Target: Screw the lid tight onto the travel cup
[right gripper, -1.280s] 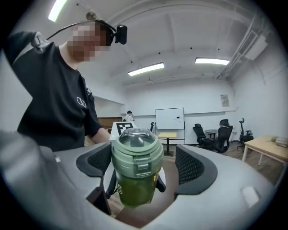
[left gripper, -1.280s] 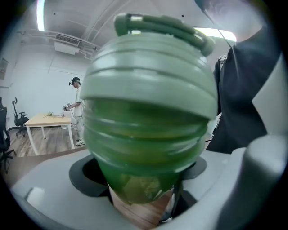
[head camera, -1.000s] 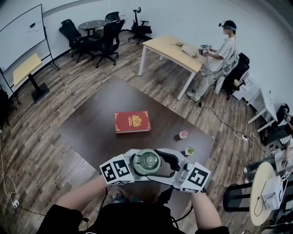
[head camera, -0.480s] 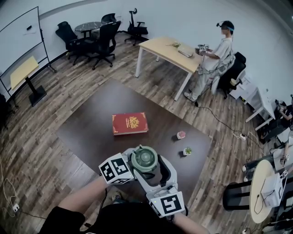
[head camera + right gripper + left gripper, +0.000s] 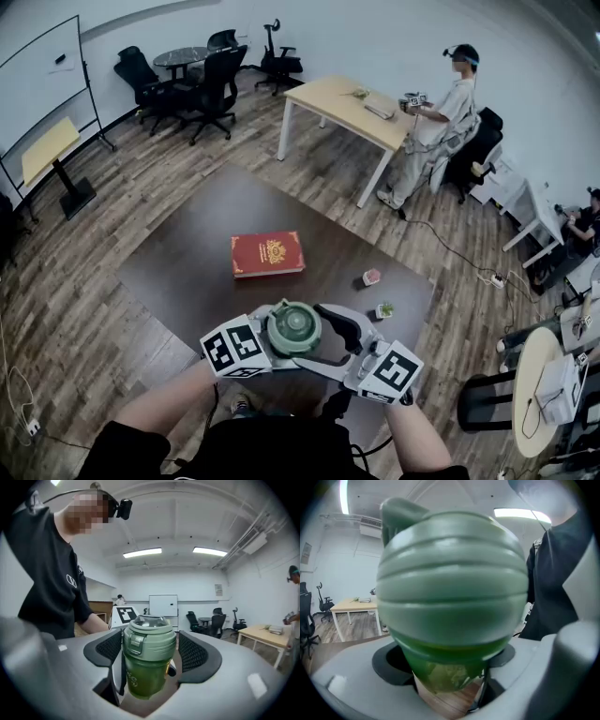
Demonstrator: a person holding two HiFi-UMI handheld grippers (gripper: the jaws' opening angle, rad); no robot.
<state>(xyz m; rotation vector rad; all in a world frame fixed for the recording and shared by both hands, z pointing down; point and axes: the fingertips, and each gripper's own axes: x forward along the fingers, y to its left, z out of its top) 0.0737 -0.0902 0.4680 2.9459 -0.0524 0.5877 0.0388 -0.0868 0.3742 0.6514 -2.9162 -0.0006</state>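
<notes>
The travel cup, a clear green body (image 5: 143, 679) under a sage-green lid (image 5: 293, 327), is held in the air over the near edge of the dark table (image 5: 187, 272). My left gripper (image 5: 277, 349) comes in from the left and is shut on the cup body (image 5: 445, 670); the lid (image 5: 450, 583) fills most of the left gripper view. My right gripper (image 5: 317, 343) reaches in from the right. Its ribbed black pads (image 5: 108, 649) stand on either side of the lid (image 5: 150, 639), closed against it. The cup's base is hidden.
A red book (image 5: 269, 253) lies mid-table. A small pink object (image 5: 373, 277) and a tiny potted plant (image 5: 385, 309) sit near the table's right edge. A person (image 5: 441, 112) stands at a wooden desk (image 5: 347, 108) at the back right; office chairs stand at the far left.
The right gripper swung round the cup from the right to the near side, then back to the right. The left gripper and cup stayed almost in place.
</notes>
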